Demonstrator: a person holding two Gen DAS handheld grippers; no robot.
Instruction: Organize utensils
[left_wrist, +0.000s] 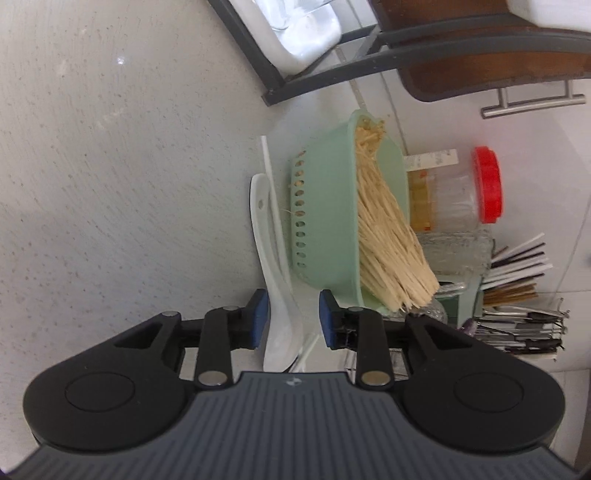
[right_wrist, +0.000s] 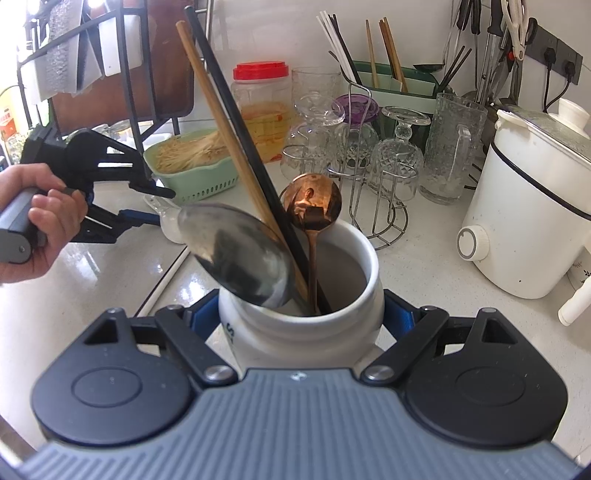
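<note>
Right gripper (right_wrist: 299, 314) is clamped on the white crock (right_wrist: 299, 332), which holds a steel spoon (right_wrist: 236, 254), copper spoon (right_wrist: 312, 206) and chopsticks (right_wrist: 221, 122). Left gripper (left_wrist: 291, 317) is released, jaws straddling the white ceramic spoon (left_wrist: 273, 280) without pinching it. That spoon lies on the counter (left_wrist: 129, 166) just beside the green basket (left_wrist: 325, 206), far left.

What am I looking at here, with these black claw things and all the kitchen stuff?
No robot: a person's hand holds a two-finger gripper, one per hand, each carrying a camera.

The right gripper is clamped on a white jar holding a big spoon, a copper spoon and chopsticks.

The left gripper, seen from its own camera, has open jaws on either side of a white spoon lying on the counter beside a green basket.
</note>
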